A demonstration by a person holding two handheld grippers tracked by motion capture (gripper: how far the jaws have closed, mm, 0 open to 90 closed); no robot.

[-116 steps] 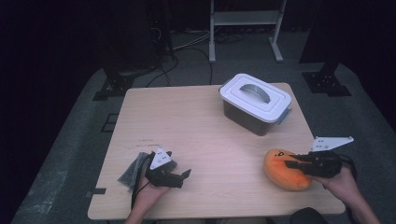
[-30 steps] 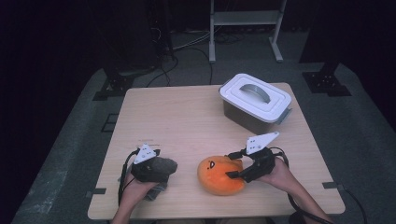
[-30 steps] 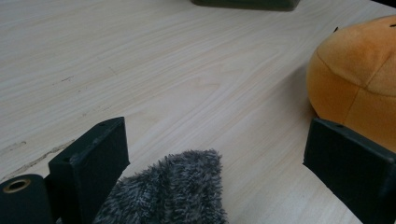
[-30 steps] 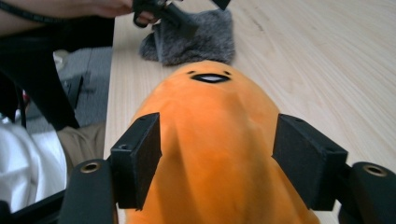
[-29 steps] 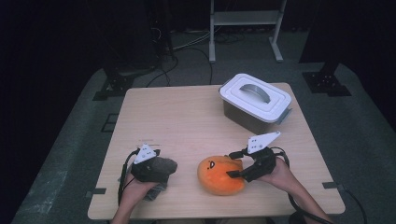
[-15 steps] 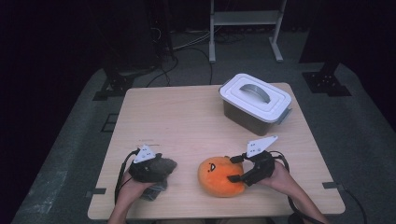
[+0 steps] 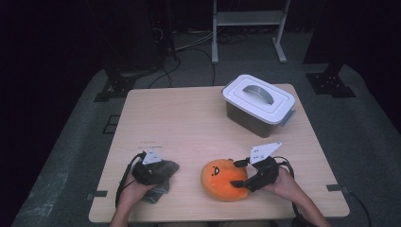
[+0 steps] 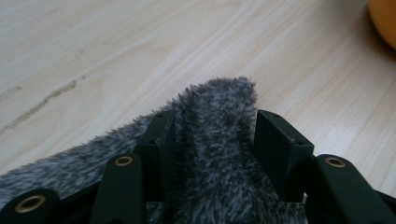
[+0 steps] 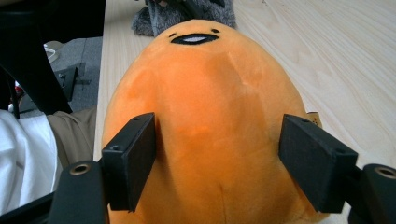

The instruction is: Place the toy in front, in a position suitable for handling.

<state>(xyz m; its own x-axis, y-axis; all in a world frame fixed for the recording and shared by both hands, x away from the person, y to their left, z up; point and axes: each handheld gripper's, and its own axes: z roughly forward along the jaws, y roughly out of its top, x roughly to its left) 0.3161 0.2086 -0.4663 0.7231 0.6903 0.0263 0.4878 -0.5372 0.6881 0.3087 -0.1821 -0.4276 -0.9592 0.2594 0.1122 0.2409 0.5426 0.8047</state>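
Plush toy: soft, light; we judge its sides best, right hand-held gripper pinching there.
Left hand-held gripper: pinching grey fur cloth.

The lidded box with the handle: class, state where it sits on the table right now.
In the high view the box stands at the table's far right corner, lid on, apart from the orange plush toy nearer the person.

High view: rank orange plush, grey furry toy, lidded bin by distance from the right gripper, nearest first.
From the right gripper:
1. Orange plush: between its jaws, front centre of the table.
2. Grey furry toy: front left, in the left gripper.
3. Lidded bin: far right of the table.
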